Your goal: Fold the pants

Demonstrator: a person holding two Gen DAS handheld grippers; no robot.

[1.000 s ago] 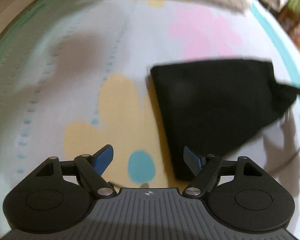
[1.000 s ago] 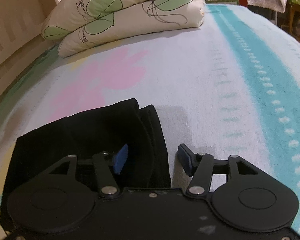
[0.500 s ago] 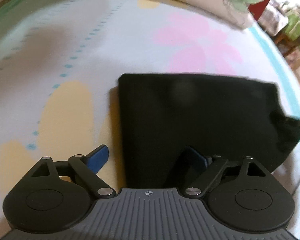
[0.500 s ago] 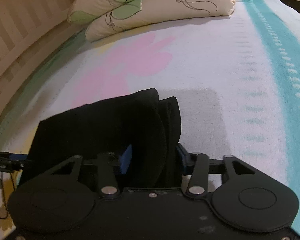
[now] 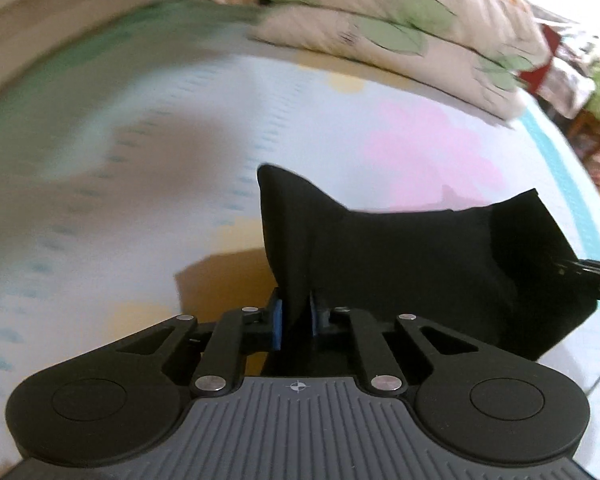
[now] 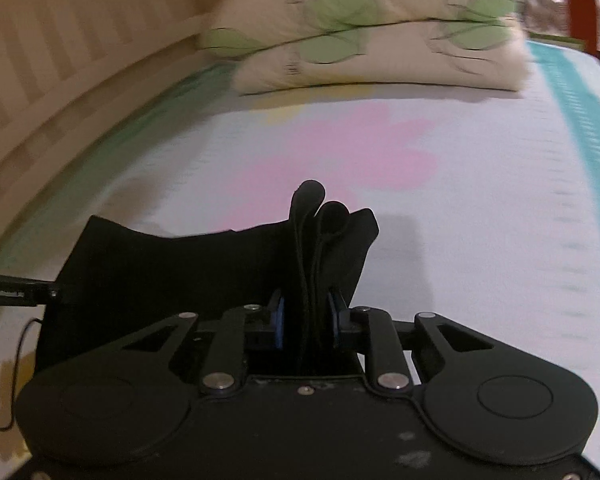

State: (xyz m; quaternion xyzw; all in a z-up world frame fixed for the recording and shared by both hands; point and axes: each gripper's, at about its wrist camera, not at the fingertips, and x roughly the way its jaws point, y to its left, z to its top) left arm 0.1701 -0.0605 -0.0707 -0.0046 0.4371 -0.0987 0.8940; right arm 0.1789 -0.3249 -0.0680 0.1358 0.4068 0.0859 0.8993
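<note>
The black pants [image 5: 400, 256] are folded into a thick bundle and hang lifted between my two grippers above the flowered bed sheet [image 5: 172, 152]. My left gripper [image 5: 296, 318] is shut on the bundle's left end, which stands up in a point. In the right wrist view, my right gripper [image 6: 306, 320] is shut on the right end of the pants [image 6: 180, 264], where several stacked layers stick up between the blue pads. Each gripper's tip shows at the other view's edge.
Two stacked pillows [image 6: 364, 40] with green leaf print lie at the far end of the bed. A wooden slatted headboard [image 6: 60, 64] runs along the left. A teal stripe [image 6: 576, 92] marks the sheet's right side. A thin cable [image 6: 16, 360] hangs at the lower left.
Both grippers were open beside the flat pants; both have closed on opposite ends and lifted the bundle off the sheet, with the cameras tilting up toward the pillows.
</note>
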